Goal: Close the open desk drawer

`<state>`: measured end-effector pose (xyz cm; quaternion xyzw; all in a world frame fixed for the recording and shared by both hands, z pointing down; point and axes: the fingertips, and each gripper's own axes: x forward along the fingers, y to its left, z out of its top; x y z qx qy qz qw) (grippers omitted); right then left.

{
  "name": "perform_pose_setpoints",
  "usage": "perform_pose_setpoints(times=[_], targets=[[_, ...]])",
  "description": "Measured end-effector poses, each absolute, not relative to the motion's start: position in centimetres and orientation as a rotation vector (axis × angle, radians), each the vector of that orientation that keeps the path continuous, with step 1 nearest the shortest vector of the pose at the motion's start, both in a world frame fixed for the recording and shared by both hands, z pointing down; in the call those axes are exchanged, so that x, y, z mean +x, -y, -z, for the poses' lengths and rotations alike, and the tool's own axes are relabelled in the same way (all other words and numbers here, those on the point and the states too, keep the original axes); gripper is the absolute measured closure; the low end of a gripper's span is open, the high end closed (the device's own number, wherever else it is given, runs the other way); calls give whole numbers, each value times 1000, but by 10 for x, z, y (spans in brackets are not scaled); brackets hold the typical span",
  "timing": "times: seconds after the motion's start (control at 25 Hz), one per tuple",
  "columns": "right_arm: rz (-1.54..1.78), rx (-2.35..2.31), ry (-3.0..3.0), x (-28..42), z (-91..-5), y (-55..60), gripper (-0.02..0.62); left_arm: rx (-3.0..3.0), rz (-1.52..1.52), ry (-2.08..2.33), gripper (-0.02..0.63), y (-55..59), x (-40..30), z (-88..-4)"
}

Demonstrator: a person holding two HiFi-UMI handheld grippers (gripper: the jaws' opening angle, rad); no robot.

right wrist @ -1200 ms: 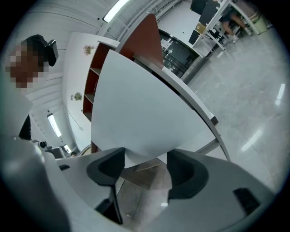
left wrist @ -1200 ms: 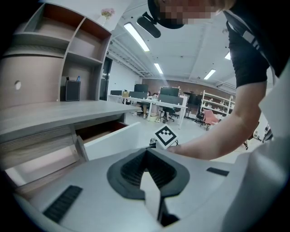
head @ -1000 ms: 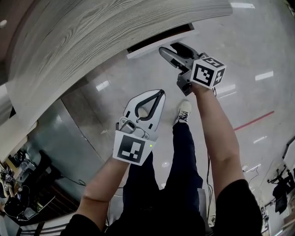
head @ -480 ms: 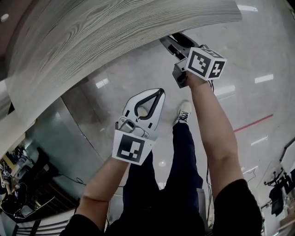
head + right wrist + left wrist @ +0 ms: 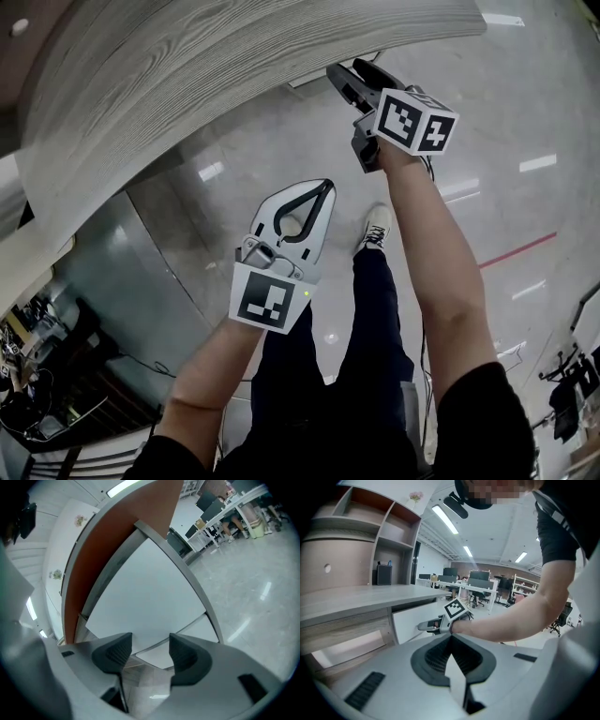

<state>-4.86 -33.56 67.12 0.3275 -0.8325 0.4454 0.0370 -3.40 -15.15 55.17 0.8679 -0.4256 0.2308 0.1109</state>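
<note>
Grey desk [image 5: 187,75] upper left; right gripper [image 5: 345,73] at drawer [image 5: 150,602] front for pushing, wide jaws closing empty; left gripper [image 5: 325,189] pressed together, idle.

The left gripper [image 5: 451,638] is seen with its jaws pressed together, nothing between them. Beyond it, the right gripper [image 5: 427,626], its jaws closing with nothing seen between, is held at the white drawer front [image 5: 410,620] under the desk's [image 5: 356,597] front edge.
</note>
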Motion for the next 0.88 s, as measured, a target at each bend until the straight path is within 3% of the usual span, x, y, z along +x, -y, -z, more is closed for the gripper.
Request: perform_pose_setpoints(times=[0.04,0.08,0.12,0.16,0.36,0.88], targets=[[-1349,997,2566,-50,-667,332,334,2553,-675,1253,595,149,-34,-549],[-1327,984,2577,-51,-663,326,387,2557,-668,1258,595,147,-35,-546],[-1302,968,2590,-52,-658,319,532,2558,-649,1267,595,146,-35,-543],[-1276,943,2609,-52,-652,311,572,2545,-604,1285,595,145,-36,-538],[-1159,824,2733,-48,-599,275,578,2428,-317,1366,595,145,-39,-512],[-900,874,2820,-5,-411,184,578,2443,-259,1215,595,97,-45,-407]])
